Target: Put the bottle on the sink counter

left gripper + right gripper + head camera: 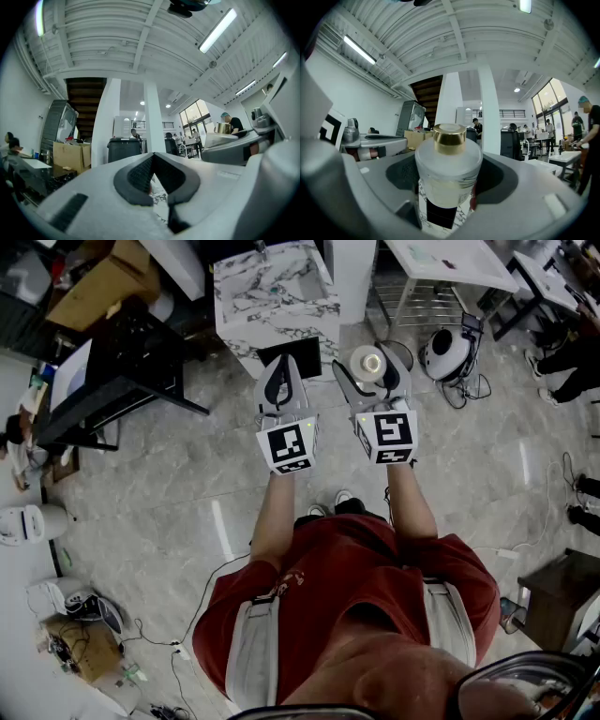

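Observation:
A frosted white bottle [367, 363] with a gold cap [449, 135] stands upright between the jaws of my right gripper [371, 371], which is shut on the bottle's body [448, 172]. My left gripper [279, 382] is held beside it, jaws together with nothing between them; in the left gripper view its dark pads [138, 177] meet at the tips. The marble sink counter [246, 304] stands on the floor just beyond both grippers, with a basin in its top and a dark panel [292, 355] on its front. Both grippers are in front of the counter, apart from it.
A black desk [111, 382] with a cardboard box [98, 285] behind it stands at the left. A white table [448, 259] and a round white appliance [443, 352] with cables are at the right. A person's legs [568, 362] show at the right edge.

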